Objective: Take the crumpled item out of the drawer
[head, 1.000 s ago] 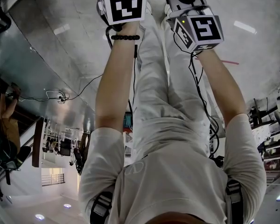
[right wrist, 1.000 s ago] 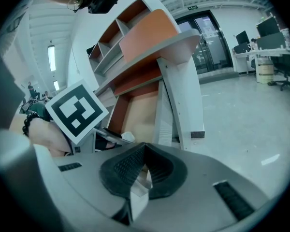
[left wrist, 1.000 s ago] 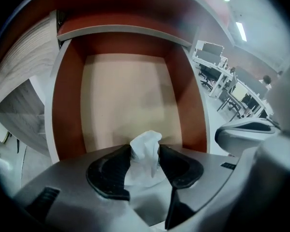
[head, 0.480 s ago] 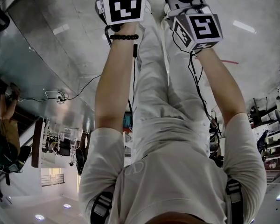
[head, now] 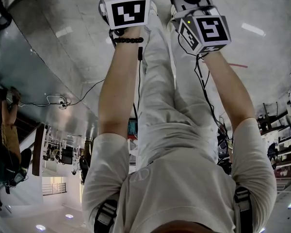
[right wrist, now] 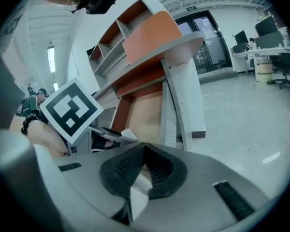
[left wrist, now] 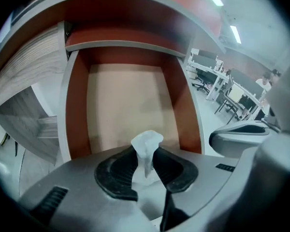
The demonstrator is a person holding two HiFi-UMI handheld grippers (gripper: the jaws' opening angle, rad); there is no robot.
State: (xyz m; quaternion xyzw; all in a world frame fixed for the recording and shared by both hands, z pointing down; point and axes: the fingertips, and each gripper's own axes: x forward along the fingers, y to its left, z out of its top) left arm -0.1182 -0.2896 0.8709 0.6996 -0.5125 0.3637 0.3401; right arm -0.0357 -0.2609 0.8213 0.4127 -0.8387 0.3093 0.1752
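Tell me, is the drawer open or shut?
Open: the drawer is pulled out, its tan floor and red-brown walls showing.

The crumpled item (left wrist: 146, 144) is white, the drawer (left wrist: 76, 105) red-brown with a tan bottom, the jaws' ribbed pads (left wrist: 113, 175) black.

A person in a pale short-sleeved T-shirt (head: 184, 178) and matching pale trousers (head: 157, 86) wears black webbing shoulder straps (head: 105, 216) with buckles, and a black beaded bracelet (head: 129, 40) at the left wrist. Seen close, the left tool (left wrist: 146, 154) and the right tool (right wrist: 143, 153) are moulded grey plastic with black ribbed pads (left wrist: 116, 172) and black slotted panels (right wrist: 232, 197). Each carries a white cube printed with black square markers: the left cube (head: 125, 6) and the right cube (head: 207, 32) (a small green light (head: 189, 21) glows beside it). A thin black cable (head: 203, 89) runs from the right tool along the arm.
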